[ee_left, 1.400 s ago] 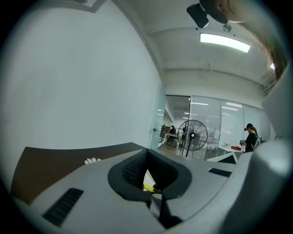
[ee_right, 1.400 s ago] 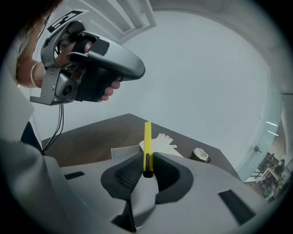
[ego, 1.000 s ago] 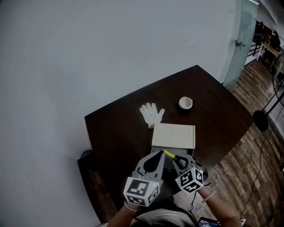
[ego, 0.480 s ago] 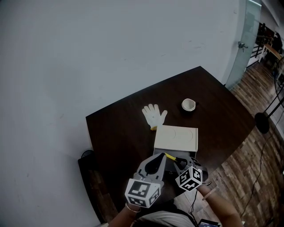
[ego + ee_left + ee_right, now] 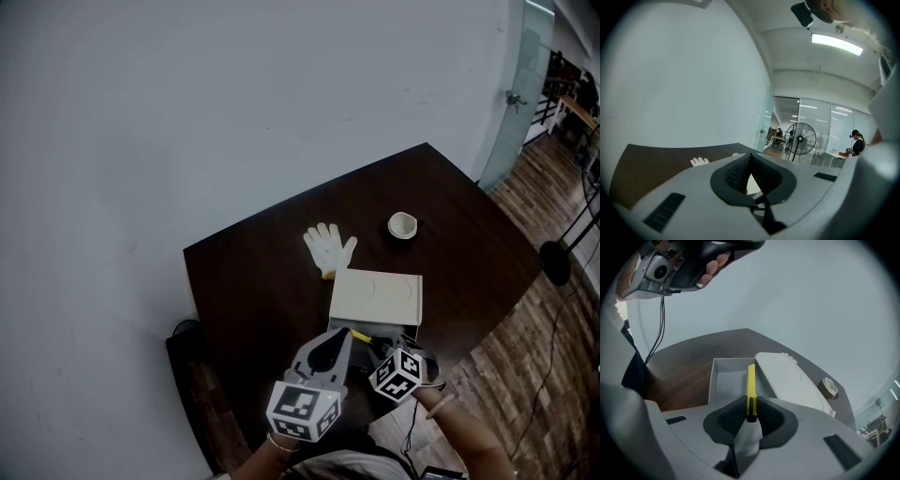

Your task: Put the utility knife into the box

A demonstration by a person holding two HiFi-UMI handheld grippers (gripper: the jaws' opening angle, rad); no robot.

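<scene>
1. Right gripper point(image 5: 750, 409): jaws clamped on the utility knife point(image 5: 751, 380), pinching its near end. The yellow body sticks out toward 12 o'clock.
2. Where the knife is: held over the open box point(image 5: 723, 380), its free end above the box floor and close to the lid point(image 5: 790, 380), which lies at the box's 3 o'clock side in the right gripper view. It looks not yet set down. I can't tell how high it is above the floor.
3. Left gripper point(image 5: 750, 161): jaws together at the tips, nothing between them. In the head view it sits just at 9 o'clock of the right gripper.
4. Handling, my judgement: the knife is light, stiff, slim and smooth plastic, so it may pivot or slip in an end grip. A mid-body hold would be steadier. The blade doesn't look extended, though that's too small to be sure. Not fragile, so a short drop into the box should be fine.
5. Next: lower it, keep it level and clear of the lid edge, then let go.
6. Others on the table point(image 5: 253, 281): a white glove point(image 5: 329, 248) at 12 o'clock of the box and a small cup point(image 5: 402, 225) at about 1 o'clock, both well apart from it.
</scene>
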